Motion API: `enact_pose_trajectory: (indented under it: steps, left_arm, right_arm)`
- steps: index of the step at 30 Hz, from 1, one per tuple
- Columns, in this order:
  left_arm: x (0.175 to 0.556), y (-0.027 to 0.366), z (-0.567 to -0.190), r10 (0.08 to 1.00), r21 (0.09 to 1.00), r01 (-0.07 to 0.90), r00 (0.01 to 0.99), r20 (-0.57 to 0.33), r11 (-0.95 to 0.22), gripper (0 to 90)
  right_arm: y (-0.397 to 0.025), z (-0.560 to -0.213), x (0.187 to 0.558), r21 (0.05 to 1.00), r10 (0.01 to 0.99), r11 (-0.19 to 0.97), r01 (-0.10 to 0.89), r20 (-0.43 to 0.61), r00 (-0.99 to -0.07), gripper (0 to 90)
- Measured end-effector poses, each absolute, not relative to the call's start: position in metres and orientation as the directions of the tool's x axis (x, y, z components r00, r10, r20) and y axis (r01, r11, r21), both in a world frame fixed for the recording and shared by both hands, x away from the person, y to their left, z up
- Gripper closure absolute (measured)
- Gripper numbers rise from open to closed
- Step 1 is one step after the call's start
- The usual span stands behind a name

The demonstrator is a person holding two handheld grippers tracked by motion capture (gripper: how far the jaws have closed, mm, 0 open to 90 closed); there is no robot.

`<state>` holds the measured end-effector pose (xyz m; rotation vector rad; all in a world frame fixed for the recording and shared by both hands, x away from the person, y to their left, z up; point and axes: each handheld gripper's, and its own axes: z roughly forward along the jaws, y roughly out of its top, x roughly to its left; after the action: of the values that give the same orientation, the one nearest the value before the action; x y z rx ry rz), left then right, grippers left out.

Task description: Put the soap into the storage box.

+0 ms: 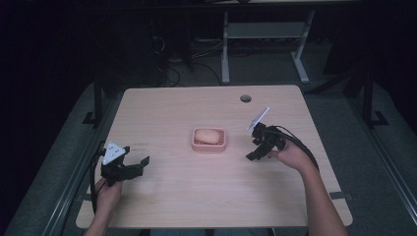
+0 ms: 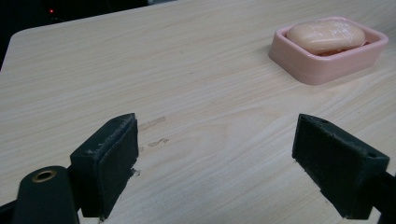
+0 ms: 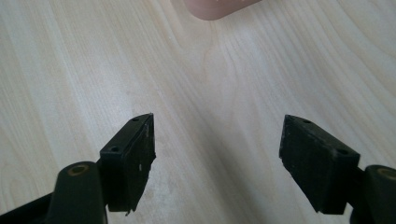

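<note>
A pink soap dish (image 1: 209,146) sits near the middle of the wooden table (image 1: 187,196), with a peach bar of soap (image 1: 207,135) lying in it. In the left gripper view the soap dish (image 2: 327,63) and soap (image 2: 326,35) are at the upper right. My left gripper (image 1: 142,164) rests low at the table's left, open and holding nothing; its fingertips (image 2: 114,163) stand wide apart. My right gripper (image 1: 253,152) is to the right of the dish, tilted down toward the table, open and holding nothing. A corner of the soap dish (image 3: 217,8) peeks in at the top of the right gripper view.
A round cable hole (image 1: 245,98) lies near the table's far edge. Behind the table stand a white frame's legs (image 1: 225,49) and loose cables on the floor. Bare wood surrounds the dish on all sides.
</note>
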<state>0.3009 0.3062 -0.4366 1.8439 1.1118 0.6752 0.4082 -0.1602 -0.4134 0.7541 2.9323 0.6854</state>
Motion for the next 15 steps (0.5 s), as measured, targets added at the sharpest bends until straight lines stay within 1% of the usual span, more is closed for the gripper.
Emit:
enact_pose_trajectory:
  steps: [8, 9, 13, 15]
  left_arm:
    - [0.301, 0.306, -0.437, 0.889, 0.874, 0.425, 0.457, 0.016, -0.234, 14.2]
    - [0.301, 0.306, -0.437, 0.889, 0.874, 0.426, 0.457, 0.016, -0.235, 14.2]
    - [0.301, 0.305, -0.437, 0.887, 0.874, 0.423, 0.46, 0.02, -0.239, 14.2]
    - [0.301, 0.305, -0.437, 0.888, 0.874, 0.424, 0.46, 0.02, -0.24, 14.2]
  right_arm:
    - [-0.169, -0.418, 0.399, 0.438, 0.473, 0.775, 0.454, 0.073, -0.878, 26.4]
    - [-0.172, -0.42, 0.396, 0.439, 0.483, 0.768, 0.466, 0.08, -0.872, 26.4]
    - [-0.176, -0.423, 0.393, 0.427, 0.491, 0.768, 0.477, 0.086, -0.867, 26.3]
    - [-0.177, -0.423, 0.39, 0.436, 0.495, 0.764, 0.475, 0.076, -0.865, 26.4]
